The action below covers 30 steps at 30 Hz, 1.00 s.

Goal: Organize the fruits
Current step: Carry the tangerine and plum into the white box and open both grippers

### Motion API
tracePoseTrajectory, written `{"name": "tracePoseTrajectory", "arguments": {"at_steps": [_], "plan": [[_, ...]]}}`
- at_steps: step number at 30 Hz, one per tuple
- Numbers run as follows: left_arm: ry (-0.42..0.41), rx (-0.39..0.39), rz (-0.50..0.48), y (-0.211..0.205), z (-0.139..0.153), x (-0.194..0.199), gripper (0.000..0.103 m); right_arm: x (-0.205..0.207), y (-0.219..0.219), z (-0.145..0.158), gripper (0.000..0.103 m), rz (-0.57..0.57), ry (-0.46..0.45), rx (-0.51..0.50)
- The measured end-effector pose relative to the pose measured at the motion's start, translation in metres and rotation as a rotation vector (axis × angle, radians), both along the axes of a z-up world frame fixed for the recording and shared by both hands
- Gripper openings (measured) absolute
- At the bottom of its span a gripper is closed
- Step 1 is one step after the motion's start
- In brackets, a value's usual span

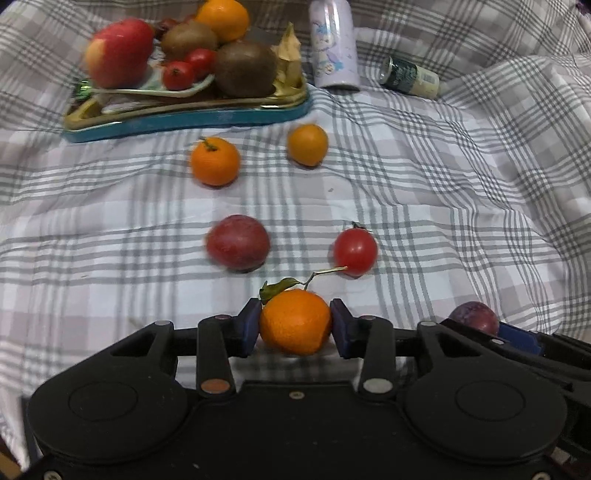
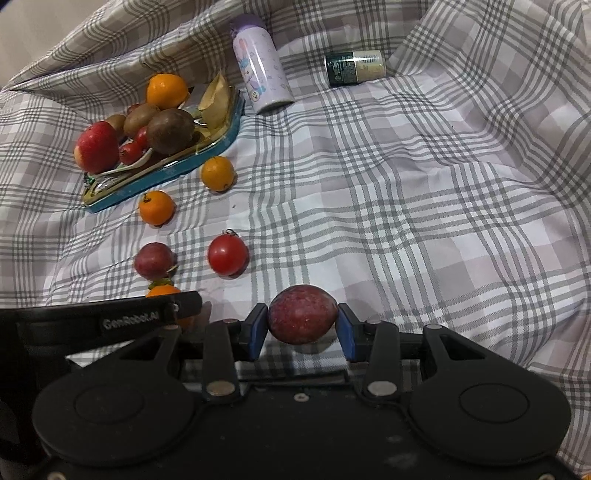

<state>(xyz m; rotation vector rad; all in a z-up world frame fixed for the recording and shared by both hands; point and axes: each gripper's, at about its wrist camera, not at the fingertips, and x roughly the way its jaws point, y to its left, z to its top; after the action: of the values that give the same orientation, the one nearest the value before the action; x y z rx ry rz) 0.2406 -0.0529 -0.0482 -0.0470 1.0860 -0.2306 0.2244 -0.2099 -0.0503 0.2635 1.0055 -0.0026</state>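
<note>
You've got both jaws clenched — left gripper [image 1: 294, 326] on the leafy tangerine [image 1: 294, 322], right gripper [image 2: 302, 328] on the plum [image 2: 302, 319] — each fruit centred between them, the tray [image 1: 192, 120] far ahead

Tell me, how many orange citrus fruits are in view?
4. One tangerine with a leaf sits between the left hand-held gripper fingers, two lie on the cloth near the tray, one tops the tray pile. Others may be hidden.

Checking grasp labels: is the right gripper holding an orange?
No, the right gripper has a dark red plum between its blue pads; the leafy orange sits in the left gripper.
</note>
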Motion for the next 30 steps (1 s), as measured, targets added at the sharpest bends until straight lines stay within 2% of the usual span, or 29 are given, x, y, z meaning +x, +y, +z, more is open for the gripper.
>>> {"name": "tracePoseTrajectory", "arguments": {"at_steps": [6,11,23,30], "plan": [[-0.024,0.001,0.052,0.033,0.029,-0.025,0.048,-0.023,0.016,0.017,0.042,0.045,-0.019,-0.008],[-0.020,0.045,0.102,0.066,0.040,-0.048,0.048,-0.047,0.034,0.022,0.042,0.105,-0.004,-0.020],[0.071,0.081,0.199,0.112,0.011,-0.081,0.048,-0.099,0.069,0.001,0.042,0.232,0.151,-0.021],[0.100,0.087,0.207,0.121,0.002,-0.093,0.048,-0.115,0.075,0.001,0.042,0.260,0.172,-0.027]]}}
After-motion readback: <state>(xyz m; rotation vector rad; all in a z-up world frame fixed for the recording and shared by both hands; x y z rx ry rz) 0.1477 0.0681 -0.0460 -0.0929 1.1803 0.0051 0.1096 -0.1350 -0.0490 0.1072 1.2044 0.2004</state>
